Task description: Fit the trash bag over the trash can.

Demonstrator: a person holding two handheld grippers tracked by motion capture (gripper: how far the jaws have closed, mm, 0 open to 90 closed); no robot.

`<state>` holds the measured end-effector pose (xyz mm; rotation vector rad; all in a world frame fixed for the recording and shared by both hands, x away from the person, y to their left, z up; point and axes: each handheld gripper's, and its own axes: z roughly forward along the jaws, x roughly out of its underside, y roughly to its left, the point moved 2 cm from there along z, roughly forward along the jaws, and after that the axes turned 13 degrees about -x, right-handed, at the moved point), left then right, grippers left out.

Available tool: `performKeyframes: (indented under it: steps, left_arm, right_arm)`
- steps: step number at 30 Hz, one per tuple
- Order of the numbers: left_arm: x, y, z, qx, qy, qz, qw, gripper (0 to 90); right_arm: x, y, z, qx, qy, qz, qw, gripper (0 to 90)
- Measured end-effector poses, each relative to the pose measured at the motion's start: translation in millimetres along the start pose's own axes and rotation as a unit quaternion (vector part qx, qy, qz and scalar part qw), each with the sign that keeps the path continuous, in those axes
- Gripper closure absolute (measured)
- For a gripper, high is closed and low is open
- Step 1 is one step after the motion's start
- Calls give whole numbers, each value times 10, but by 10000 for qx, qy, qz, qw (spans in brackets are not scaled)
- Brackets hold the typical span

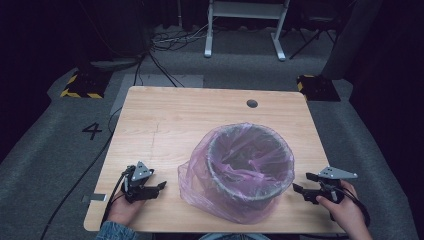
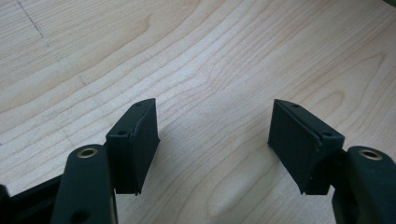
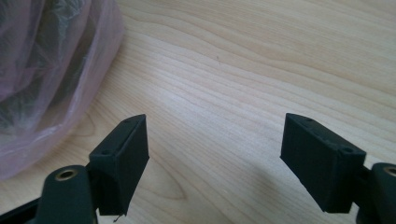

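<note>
High view: bin with pink bag between both grippers' spread, empty fingers; bag thin, soft, slippery; best pinched at loose edge.

A high camera looks forward and down over the whole wooden table. Two close cameras ride the grippers, looking low along the tabletop; the right one shares the pink bag with the high view.

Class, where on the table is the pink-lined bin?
In the high view, the bin stands right of centre near the table's front edge, between the left gripper and right gripper.
</note>
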<state>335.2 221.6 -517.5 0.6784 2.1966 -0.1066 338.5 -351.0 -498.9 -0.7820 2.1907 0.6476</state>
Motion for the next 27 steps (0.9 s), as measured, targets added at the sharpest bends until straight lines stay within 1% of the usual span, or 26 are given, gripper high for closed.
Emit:
performKeyframes:
  steps: [1, 2, 8, 9, 10, 12, 17, 20, 24, 27]
  left_arm:
    - [0, -1, 0, -1, -2, -5, 10000, 332]
    - [0, -1, 0, -1, -2, -6, 10000, 332]
    - [0, 0, 0, 0, -1, -5, 10000, 331]
    - [0, 0, 0, 0, -1, -5, 10000, 331]
    - [0, 0, 0, 0, 0, -6, 10000, 331]
    - [0, 0, 0, -1, -1, -8, 10000, 331]
    - [0, 0, 0, -1, 0, -1, 10000, 331]
    - [0, 0, 0, -1, -1, -3, 10000, 331]
    - [0, -1, 0, -1, -1, -6, 10000, 331]
    - [1, -1, 0, 4, 4, 1, 10000, 329]
  right_arm:
    - [11, -2, 13, 40, -11, -75, 10000, 243]
    - [18, -7, 22, 71, -9, -98, 9999, 245]
    - [76, -61, 130, 208, 47, -115, 9997, 245]
    - [85, -68, 149, 215, 42, -88, 9997, 246]
    - [81, -72, 155, 212, 61, -105, 9997, 252]
    - [75, -77, 164, 282, 79, -129, 9995, 257]
    - [50, -103, 194, 424, 107, -60, 9990, 202]
    - [29, -131, 219, 432, 153, -43, 9989, 144]
    - [8, -182, 231, 292, 231, -155, 9992, 110]
    - [2, -194, 238, 273, 248, -166, 9992, 98]
